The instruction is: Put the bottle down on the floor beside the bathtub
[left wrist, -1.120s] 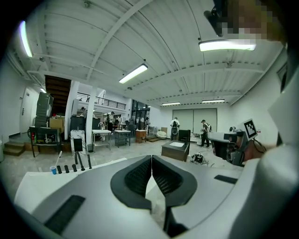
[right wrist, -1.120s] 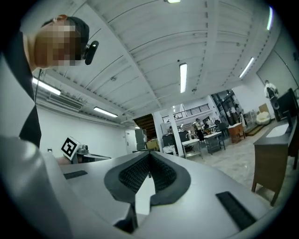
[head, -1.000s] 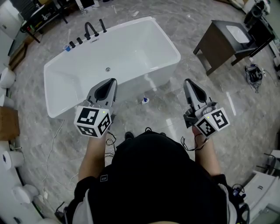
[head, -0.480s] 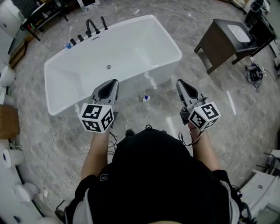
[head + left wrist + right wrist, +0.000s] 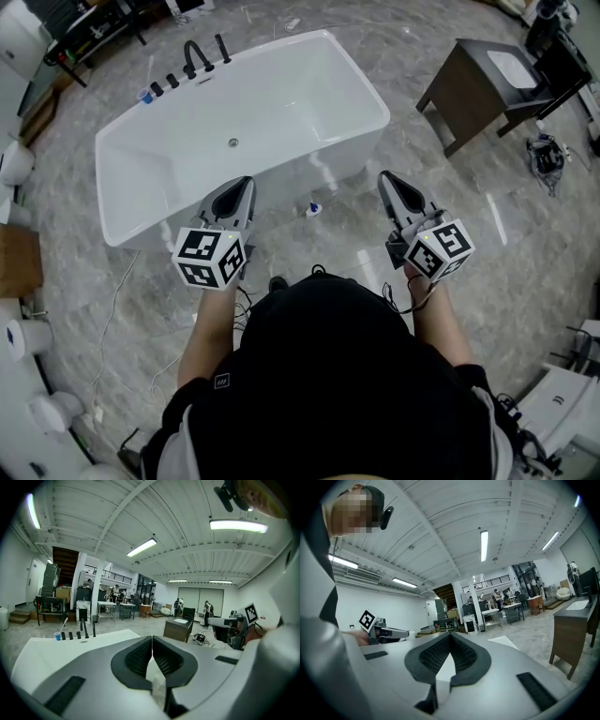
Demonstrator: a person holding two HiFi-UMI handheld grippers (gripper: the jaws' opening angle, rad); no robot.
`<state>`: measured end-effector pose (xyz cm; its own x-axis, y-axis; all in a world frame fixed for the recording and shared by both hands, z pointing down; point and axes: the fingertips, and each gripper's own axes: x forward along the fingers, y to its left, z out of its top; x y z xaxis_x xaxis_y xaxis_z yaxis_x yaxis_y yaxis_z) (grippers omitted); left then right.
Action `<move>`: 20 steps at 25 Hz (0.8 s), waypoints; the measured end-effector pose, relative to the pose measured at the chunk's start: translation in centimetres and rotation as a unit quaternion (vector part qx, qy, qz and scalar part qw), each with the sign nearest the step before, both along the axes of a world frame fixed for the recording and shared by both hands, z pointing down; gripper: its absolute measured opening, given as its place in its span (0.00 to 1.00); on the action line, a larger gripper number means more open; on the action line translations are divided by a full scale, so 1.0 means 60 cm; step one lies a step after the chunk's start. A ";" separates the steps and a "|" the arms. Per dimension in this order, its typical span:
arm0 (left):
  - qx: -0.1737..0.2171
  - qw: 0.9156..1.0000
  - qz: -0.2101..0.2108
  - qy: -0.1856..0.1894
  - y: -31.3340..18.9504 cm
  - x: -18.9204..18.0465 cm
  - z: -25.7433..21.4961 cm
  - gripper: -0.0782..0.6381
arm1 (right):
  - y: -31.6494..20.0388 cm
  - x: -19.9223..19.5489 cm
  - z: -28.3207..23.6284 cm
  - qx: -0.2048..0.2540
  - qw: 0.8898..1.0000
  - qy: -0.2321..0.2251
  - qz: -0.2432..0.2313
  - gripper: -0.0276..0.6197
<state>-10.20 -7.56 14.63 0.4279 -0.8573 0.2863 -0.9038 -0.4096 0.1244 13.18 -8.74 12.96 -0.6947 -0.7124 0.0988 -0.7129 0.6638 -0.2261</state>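
The bottle [image 5: 313, 210], small and pale with a blue cap, stands on the grey marble floor right beside the front wall of the white bathtub [image 5: 281, 70]. It is free of both grippers. My left gripper [image 5: 246, 182] hovers over the tub's near wall, left of the bottle, shut with nothing between its jaws. My right gripper [image 5: 384, 176] hangs over the floor, right of the bottle, also shut and empty. In the left gripper view the left gripper [image 5: 151, 640] points level across the tub [image 5: 42, 651]. The right gripper [image 5: 450, 635] shows its ribbed pads pressed together.
Black taps [image 5: 194, 62] and a blue cup [image 5: 143, 97] stand on the tub's far rim. A dark cabinet with a white basin [image 5: 483, 84] is at the right. Cables [image 5: 117, 309] trail on the floor by my feet. Desks and people fill the far hall [image 5: 117, 606].
My right gripper has shifted a little left and toward the tub. The left gripper has barely moved. The bottle stays on the floor.
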 end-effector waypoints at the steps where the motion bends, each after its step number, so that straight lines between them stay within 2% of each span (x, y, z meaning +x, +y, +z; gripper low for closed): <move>1: 0.001 1.000 -0.002 0.000 0.000 -0.001 0.000 0.13 | 0.000 0.000 -0.003 0.003 1.000 0.000 -0.002 0.09; 11: 0.001 1.000 -0.007 0.002 0.012 -0.008 0.001 0.13 | 0.015 -0.015 -0.010 0.017 1.000 0.003 -0.023 0.09; 20: -0.004 1.000 -0.005 0.005 0.012 -0.003 0.007 0.13 | 0.011 -0.009 -0.012 0.015 1.000 0.004 -0.017 0.09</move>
